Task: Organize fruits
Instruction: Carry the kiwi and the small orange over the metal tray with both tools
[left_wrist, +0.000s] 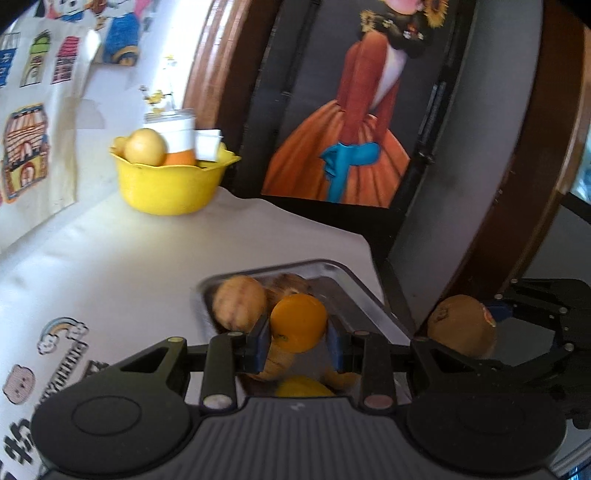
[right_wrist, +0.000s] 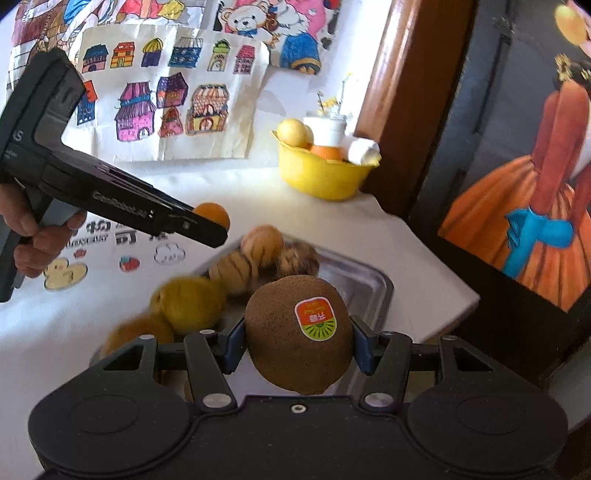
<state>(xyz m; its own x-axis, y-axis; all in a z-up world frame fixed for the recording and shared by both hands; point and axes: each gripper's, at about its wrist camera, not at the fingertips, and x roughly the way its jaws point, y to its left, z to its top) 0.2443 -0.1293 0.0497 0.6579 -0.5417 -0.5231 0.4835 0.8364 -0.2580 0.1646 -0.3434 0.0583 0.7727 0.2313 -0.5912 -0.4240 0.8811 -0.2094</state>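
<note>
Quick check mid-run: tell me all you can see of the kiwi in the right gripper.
The kiwi is brown and fuzzy, egg-shaped, whole, with an oval orange, white and green sticker facing the camera. It sits clamped between the blue pads of the right gripper, held above the metal tray, apart from the fruits lying there. Nothing else touches it.

Daylight is falling across a white tablecloth (left_wrist: 110, 258) printed with cartoons; a framed painting (left_wrist: 351, 110) is leaning behind it
</note>
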